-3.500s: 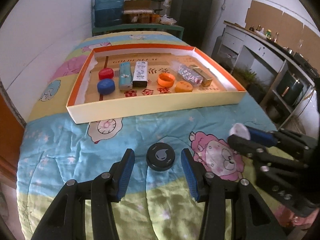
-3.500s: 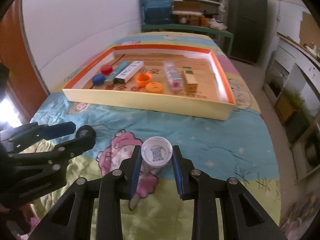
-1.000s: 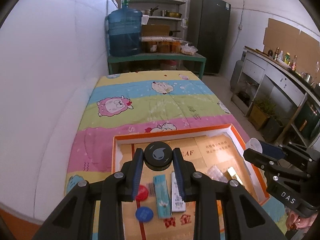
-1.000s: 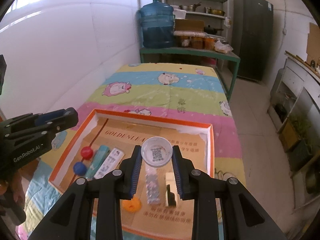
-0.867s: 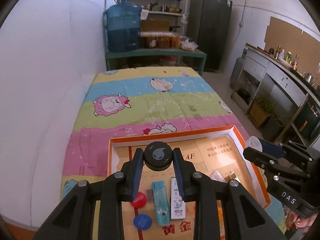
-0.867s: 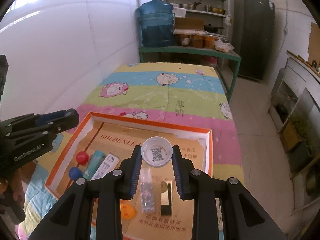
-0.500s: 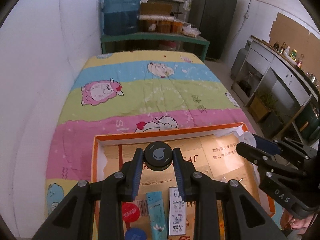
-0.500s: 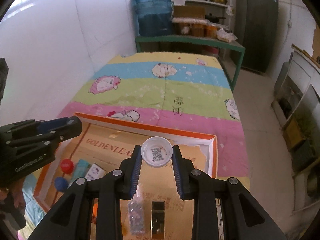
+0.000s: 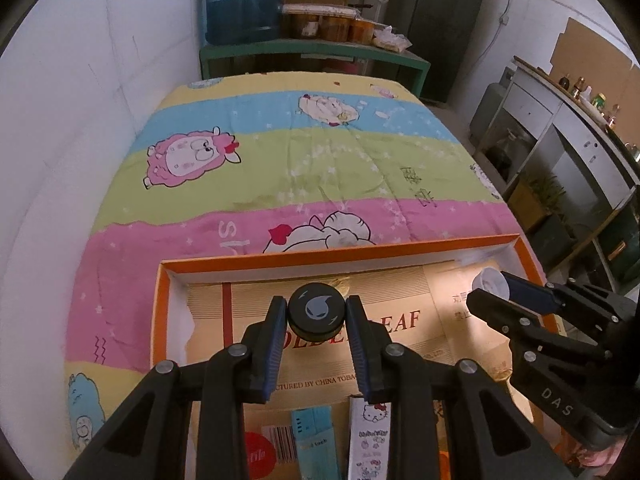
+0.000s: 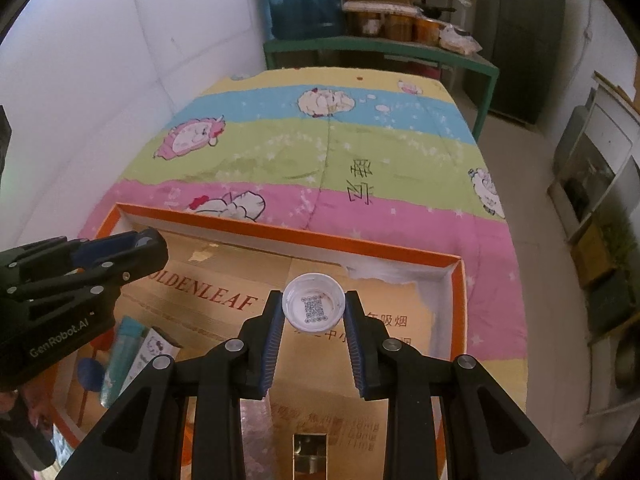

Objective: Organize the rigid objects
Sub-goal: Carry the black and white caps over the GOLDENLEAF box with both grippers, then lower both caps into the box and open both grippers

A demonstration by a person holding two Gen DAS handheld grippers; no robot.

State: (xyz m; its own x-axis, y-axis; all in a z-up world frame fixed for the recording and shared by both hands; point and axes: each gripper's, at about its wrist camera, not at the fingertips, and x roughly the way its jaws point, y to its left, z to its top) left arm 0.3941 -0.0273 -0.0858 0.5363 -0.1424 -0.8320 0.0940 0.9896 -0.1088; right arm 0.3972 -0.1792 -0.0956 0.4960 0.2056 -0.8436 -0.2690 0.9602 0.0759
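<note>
The left gripper (image 9: pixel 316 316) is pinching a round black plastic cap with a grey drop mark (image 9: pixel 317 311) between its blue ribbed pads, at the centre of the left wrist view. The right gripper (image 10: pixel 314 312) is gripping a white plastic bottle cap, open side up, with a printed code inside (image 10: pixel 313 306) — centre of the right wrist view.

Both caps are hanging over the bare far half of the shallow orange-rimmed cardboard tray (image 9: pixel 340 254), which is lying on a striped cartoon-sheep blanket (image 9: pixel 304 168). Along the bottom edge of the left view, a flat red cap (image 9: pixel 258 456), a teal rectangular lighter (image 9: pixel 314 440) and a white patterned lighter (image 9: pixel 370 432) are sitting in the tray.

This looks like the placing step — carrying two caps in at once. The next move probably calls for lowering each cap onto bare cardboard beyond the sorted items, then spreading the jaws so neither cap rolls.
</note>
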